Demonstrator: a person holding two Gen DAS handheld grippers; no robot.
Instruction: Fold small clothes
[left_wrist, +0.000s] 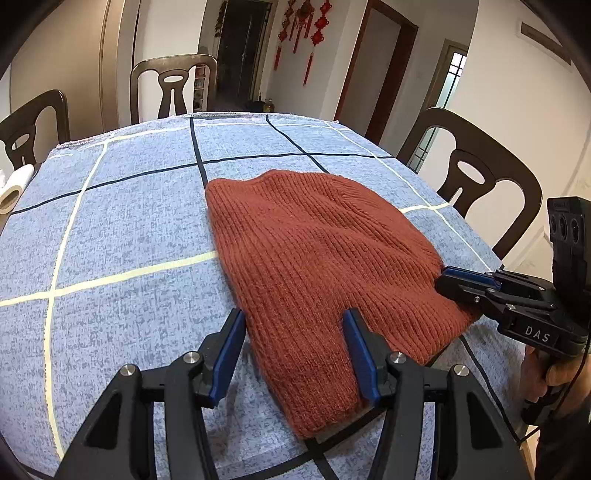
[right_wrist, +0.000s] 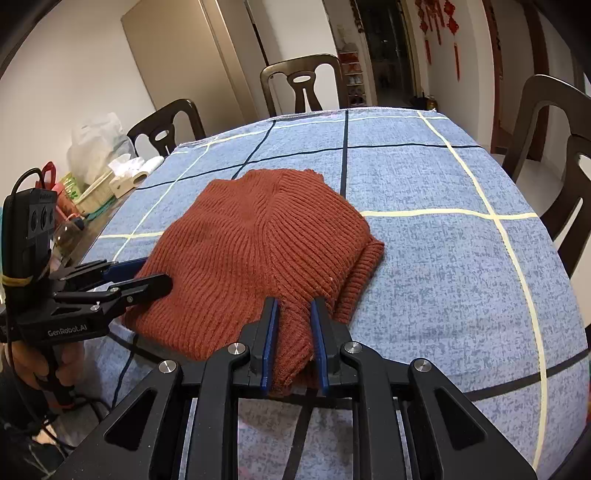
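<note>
A rust-red ribbed knit hat (left_wrist: 317, 266) lies flat on the blue checked tablecloth (left_wrist: 122, 229). My left gripper (left_wrist: 293, 317) is open, its jaws wide apart around the hat's near left edge, one finger on the cloth and one over the knit. My right gripper (right_wrist: 293, 306) has its jaws narrowed on a bunched fold of the hat's brim (right_wrist: 293, 347). In the left wrist view the right gripper (left_wrist: 448, 280) sits at the hat's right edge. In the right wrist view the left gripper (right_wrist: 147, 275) reaches onto the hat (right_wrist: 258, 240) from the left.
Dark wooden chairs (left_wrist: 476, 177) stand around the table. A paper roll (left_wrist: 13, 188) lies at the left edge. A basket, tissues and bags (right_wrist: 99, 177) crowd the table's left side in the right wrist view. The tablecloth's far half (right_wrist: 424, 166) lies beyond the hat.
</note>
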